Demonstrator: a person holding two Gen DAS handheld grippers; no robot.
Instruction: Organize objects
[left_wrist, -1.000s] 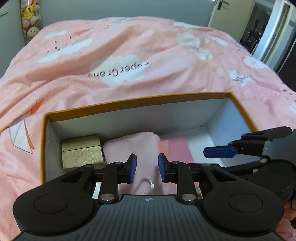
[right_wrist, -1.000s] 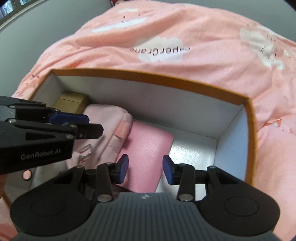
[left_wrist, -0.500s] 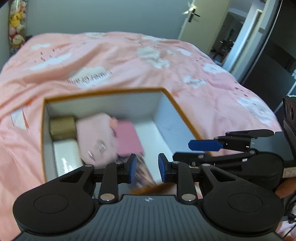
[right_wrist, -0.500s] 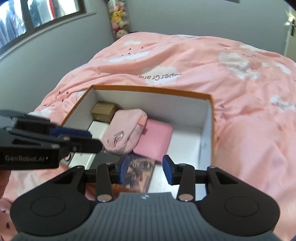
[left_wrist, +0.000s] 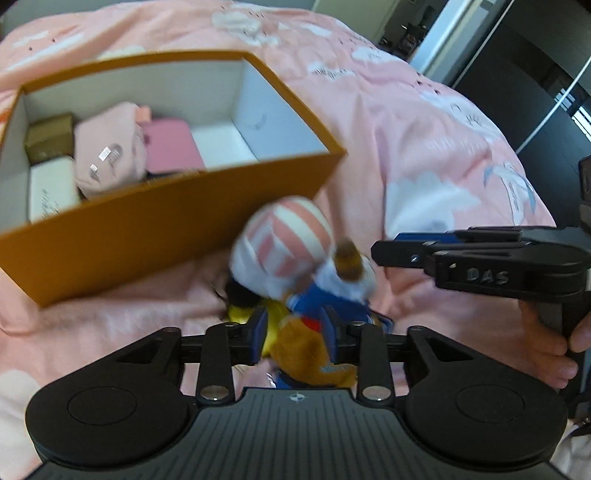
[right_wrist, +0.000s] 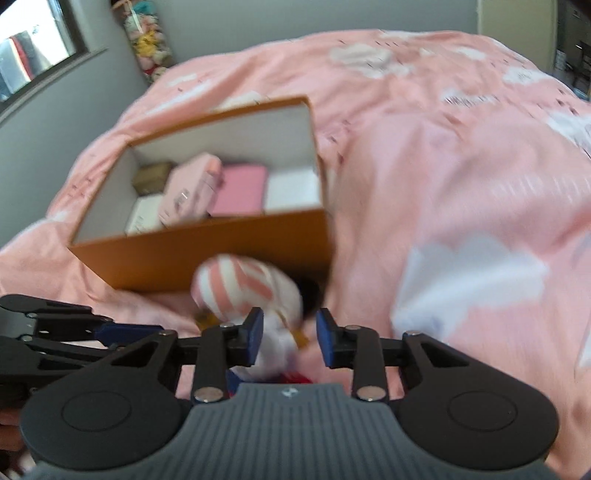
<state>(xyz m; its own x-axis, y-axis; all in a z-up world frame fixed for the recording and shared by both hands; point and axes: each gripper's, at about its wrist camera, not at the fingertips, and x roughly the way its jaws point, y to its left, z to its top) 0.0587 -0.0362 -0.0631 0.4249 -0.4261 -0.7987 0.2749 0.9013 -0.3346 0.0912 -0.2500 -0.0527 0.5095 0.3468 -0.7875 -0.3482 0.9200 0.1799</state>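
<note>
A plush toy (left_wrist: 288, 236) with a pink-and-white striped hat and a blue, brown and yellow body lies on the bed against the near wall of the orange box (left_wrist: 177, 221). My left gripper (left_wrist: 295, 339) hovers over the toy's body. Its jaws are opening, with the body between them and no clear press. My right gripper (right_wrist: 290, 338) is over the same toy (right_wrist: 243, 284) from the other side. Its jaws are closing, the white part sits by the left pad, and a gap remains. Each gripper shows at the edge of the other's view.
The box (right_wrist: 221, 251) holds a pale pink pouch (left_wrist: 107, 162), a pink flat case (left_wrist: 171, 151), a gold carton (left_wrist: 48, 140) and a white carton (left_wrist: 51, 188). The pink cloud-print duvet (right_wrist: 461, 184) spreads all around. A dark doorway (left_wrist: 517, 74) lies at the right.
Both grippers drew back out of the box to its near side, and the plush toy came into view under them. Left jaws have widened; right jaws have narrowed.
</note>
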